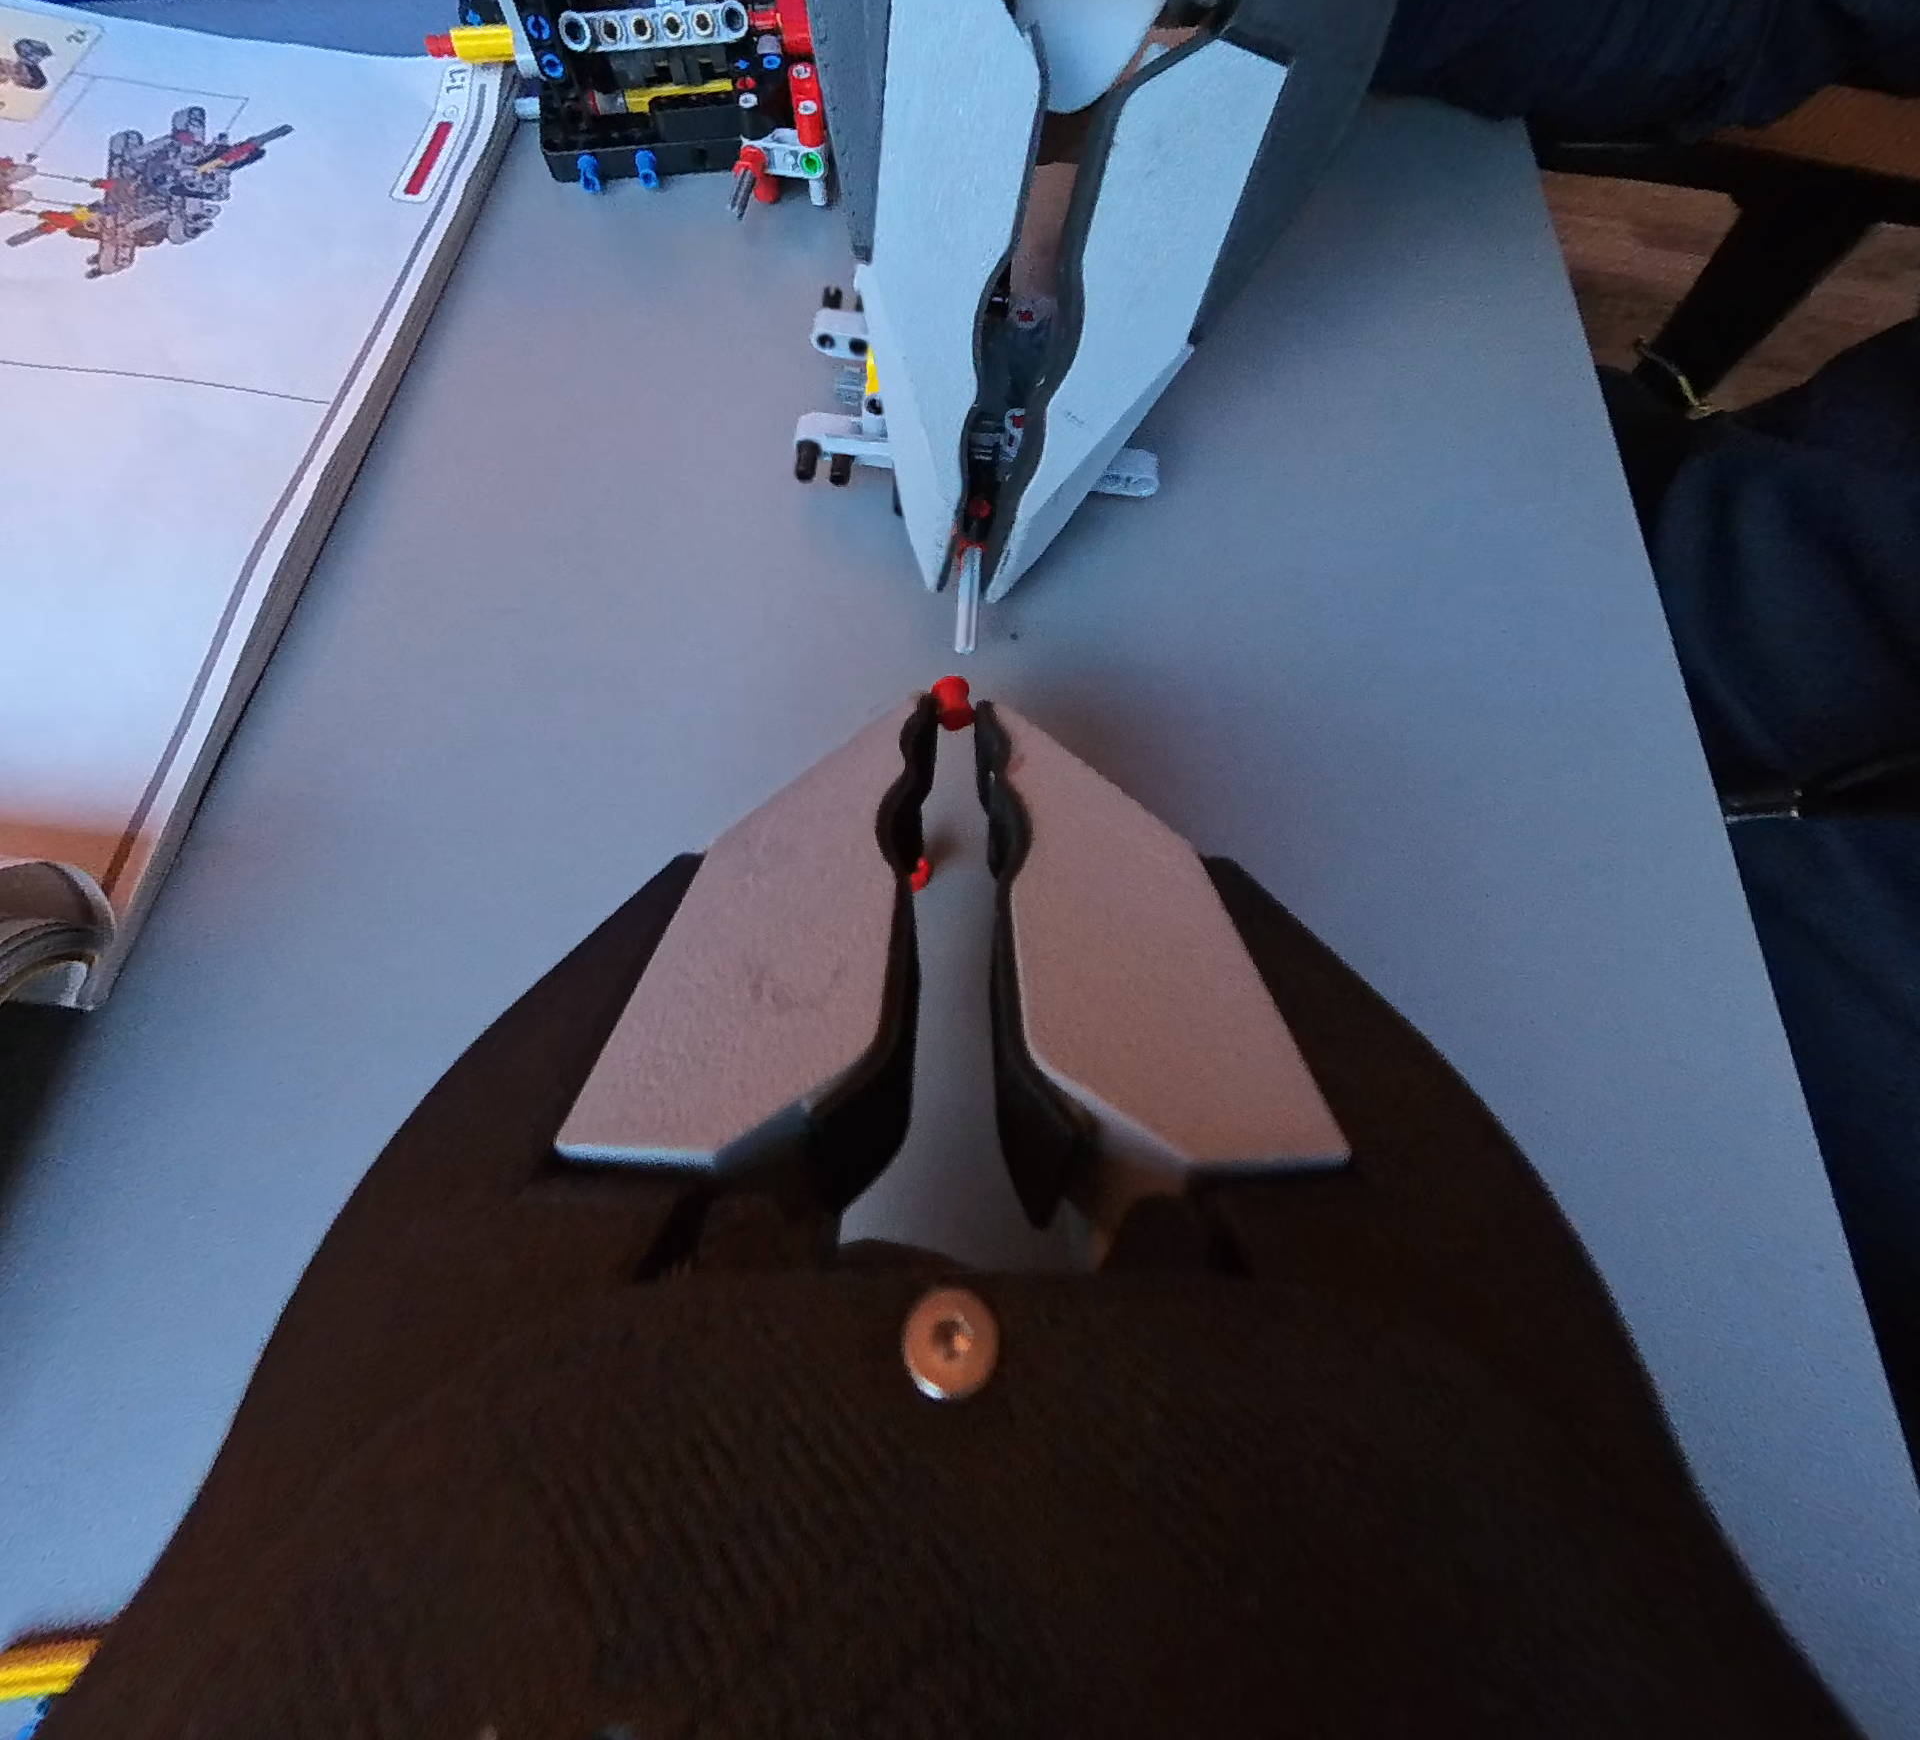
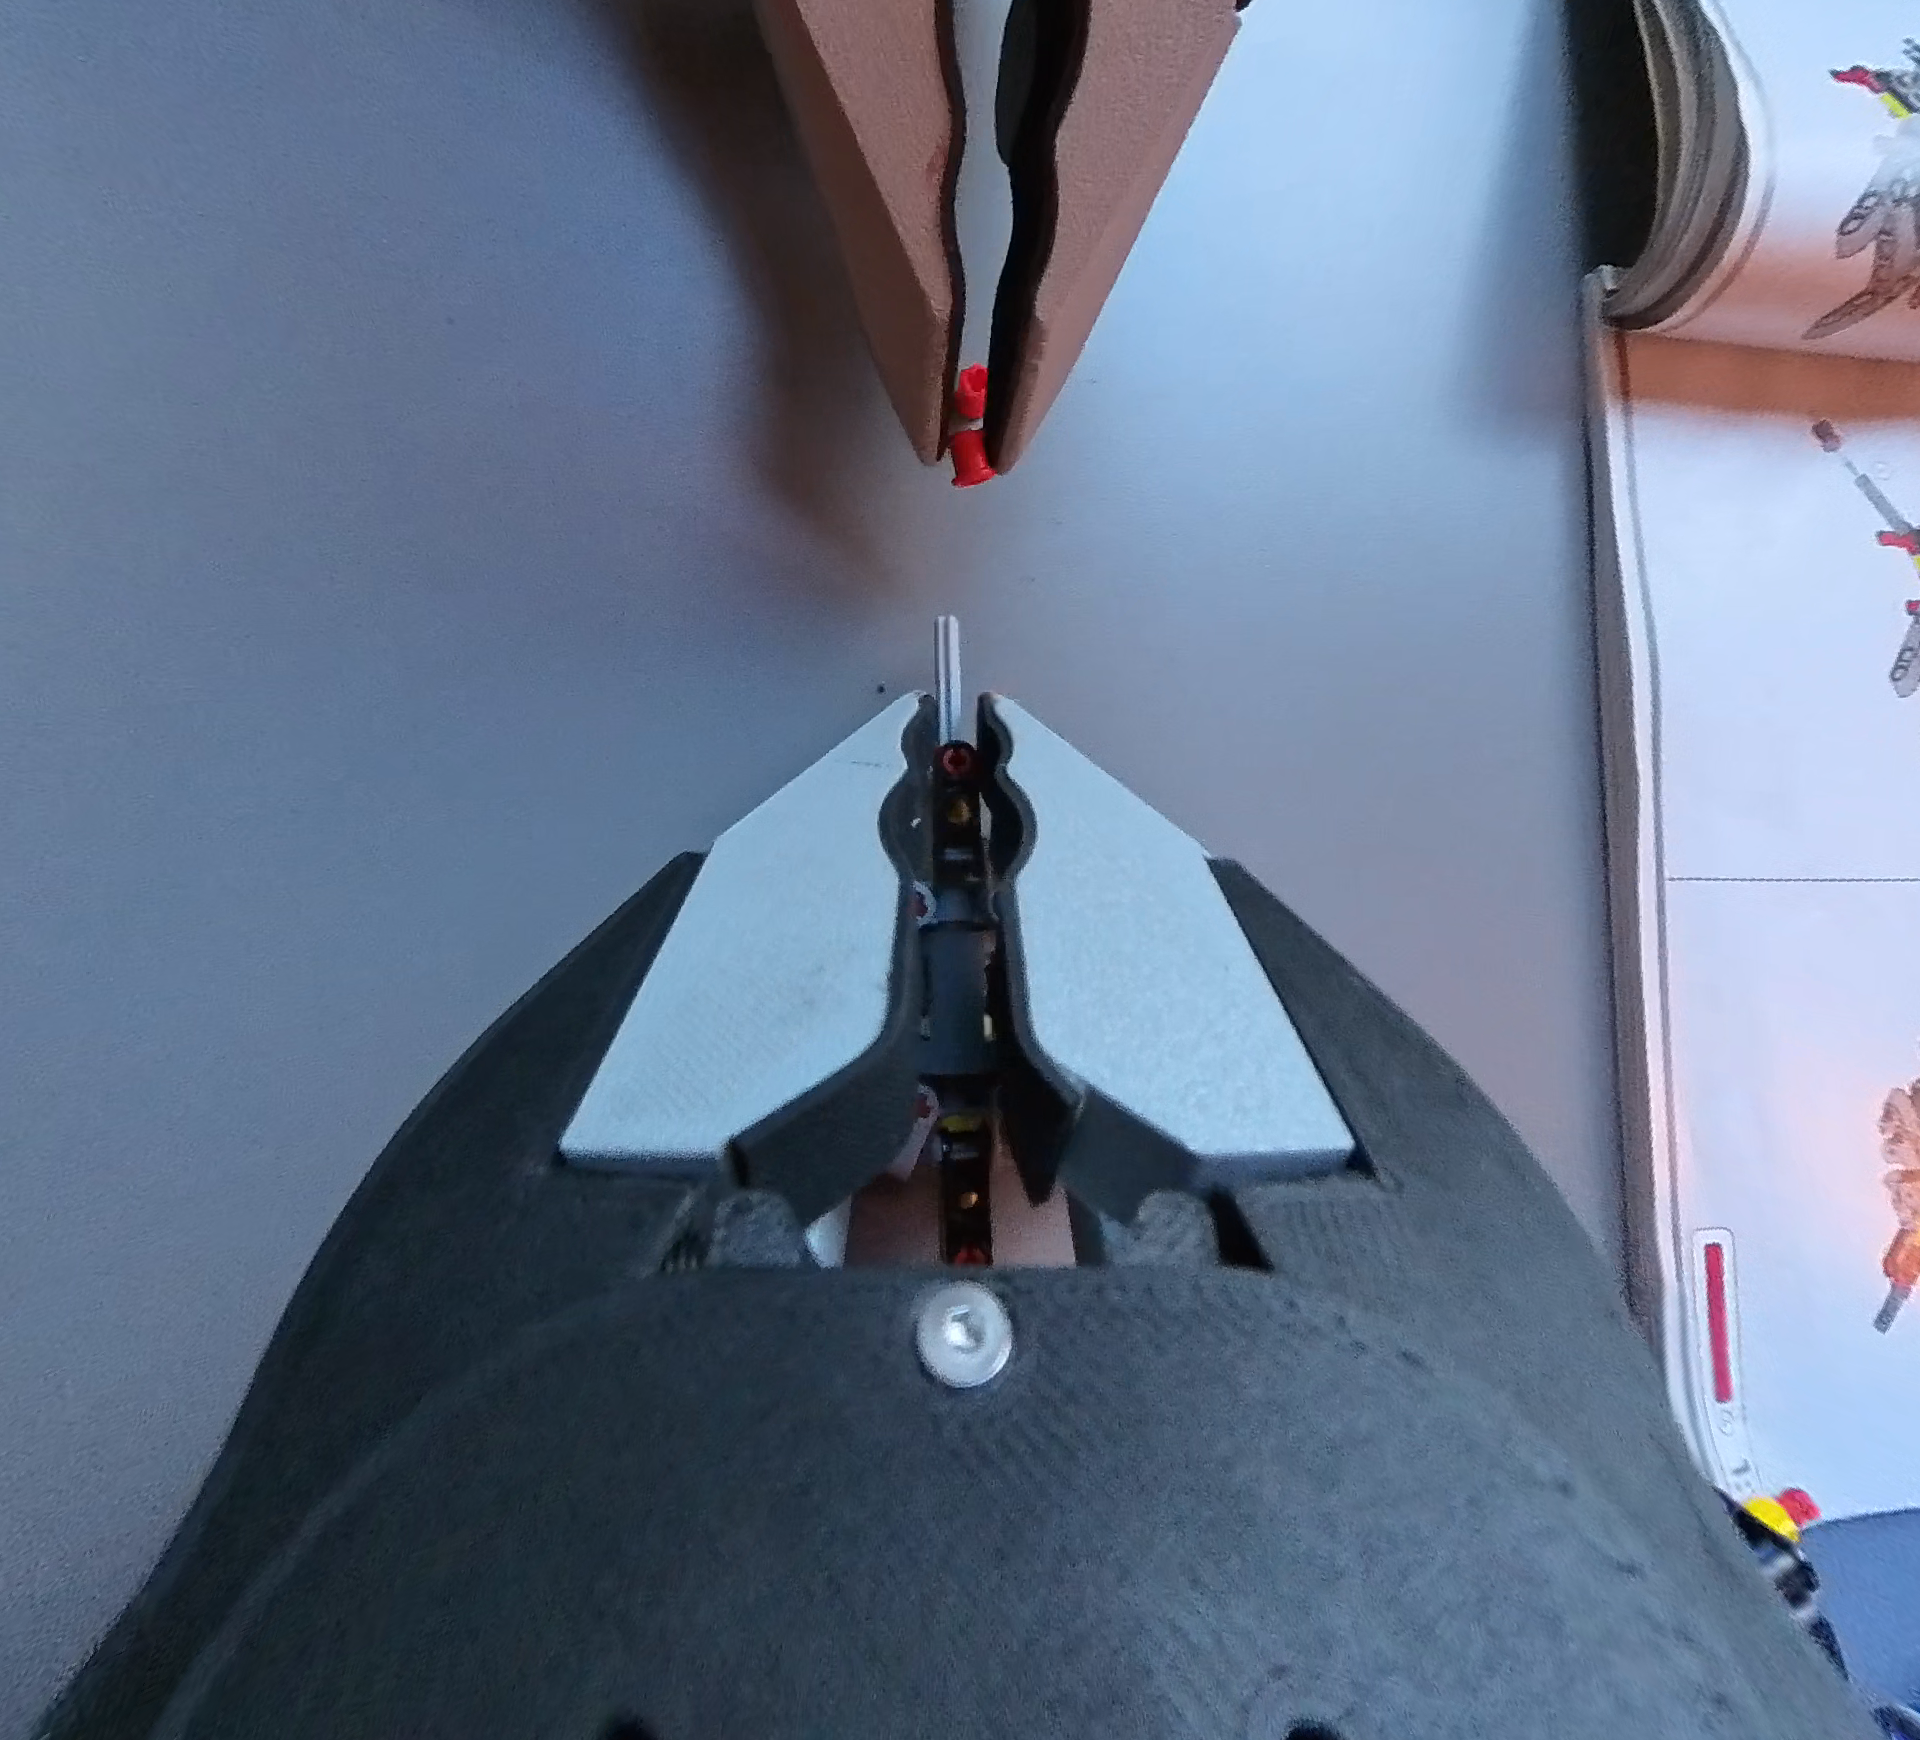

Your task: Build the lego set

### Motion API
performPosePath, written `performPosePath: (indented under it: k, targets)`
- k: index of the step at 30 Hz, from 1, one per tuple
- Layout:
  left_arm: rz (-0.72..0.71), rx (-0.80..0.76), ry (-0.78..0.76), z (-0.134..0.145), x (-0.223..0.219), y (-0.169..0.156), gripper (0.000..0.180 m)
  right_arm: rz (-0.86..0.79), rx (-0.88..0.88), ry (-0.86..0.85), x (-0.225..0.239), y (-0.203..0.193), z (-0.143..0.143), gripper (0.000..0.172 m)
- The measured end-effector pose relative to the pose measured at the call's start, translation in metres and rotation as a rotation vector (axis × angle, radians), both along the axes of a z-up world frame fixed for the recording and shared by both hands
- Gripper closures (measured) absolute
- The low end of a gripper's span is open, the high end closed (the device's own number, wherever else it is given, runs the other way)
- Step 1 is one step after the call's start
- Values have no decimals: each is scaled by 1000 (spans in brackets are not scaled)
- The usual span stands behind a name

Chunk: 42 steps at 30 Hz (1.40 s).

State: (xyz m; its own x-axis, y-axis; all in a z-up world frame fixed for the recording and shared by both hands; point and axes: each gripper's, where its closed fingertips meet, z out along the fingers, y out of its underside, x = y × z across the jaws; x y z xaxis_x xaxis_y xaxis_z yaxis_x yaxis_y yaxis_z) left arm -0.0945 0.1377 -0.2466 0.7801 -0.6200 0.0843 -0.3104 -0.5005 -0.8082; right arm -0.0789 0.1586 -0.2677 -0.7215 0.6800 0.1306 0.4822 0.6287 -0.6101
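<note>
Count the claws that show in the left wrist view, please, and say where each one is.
2. The left claw fills the bottom centre and grips a small red peg. The right claw reaches down from the top, facing it, with a thin grey axle sticking out of its tips.

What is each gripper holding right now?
Left gripper: shut on a small red plastic bush.
Right gripper: shut on a black brick assembly with a grey axle.

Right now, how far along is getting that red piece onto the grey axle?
Both parts are picked up: the left gripper pinches the small red bush, the right gripper clamps a black assembly with its grey axle sticking forward. They point at each other, roughly in line. Left: a stretch of bare table shows between them, so the bush is not on the axle yet.
</note>
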Motion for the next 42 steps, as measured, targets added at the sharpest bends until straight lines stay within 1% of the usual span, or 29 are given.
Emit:
performPosePath:
  k: [3, 6, 8, 13, 16, 19, 21, 32, 37, 42]
  targets:
    - [0, 37, -32, 6, 1, 2, 176, 22, -33, 13, 2, -2, 3, 167]
    - [-15, 52, -118, 15, 5, 2, 176, 50, -127, 42, 4, -6, 12, 167]
    - [-18, 50, -145, 17, 5, 2, 176, 59, -192, 70, 5, -7, 20, 167]
    - [-41, 61, -149, 18, 11, 1, 176, 41, -252, 115, 3, -5, 30, 167]
    - [-80, 141, -136, 26, 17, 0, 176, 54, -251, 153, 4, -8, 35, 167]
    - [-104, 118, -172, 26, 20, -2, 176, 62, -280, 152, 5, -12, 38, 167]
    - [-85, 90, -166, 22, 17, -1, 176, 66, -304, 131, 6, -13, 37, 167]
    - [-103, 102, -131, 21, 25, -1, 176, 77, -316, 113, 8, -16, 33, 167]
    - [-97, 112, -58, 20, 26, -2, 176, 89, -318, 101, 10, -17, 31, 167]
    - [-79, 116, 9, 20, 27, -2, 176, 95, -260, 122, 9, -18, 28, 168]
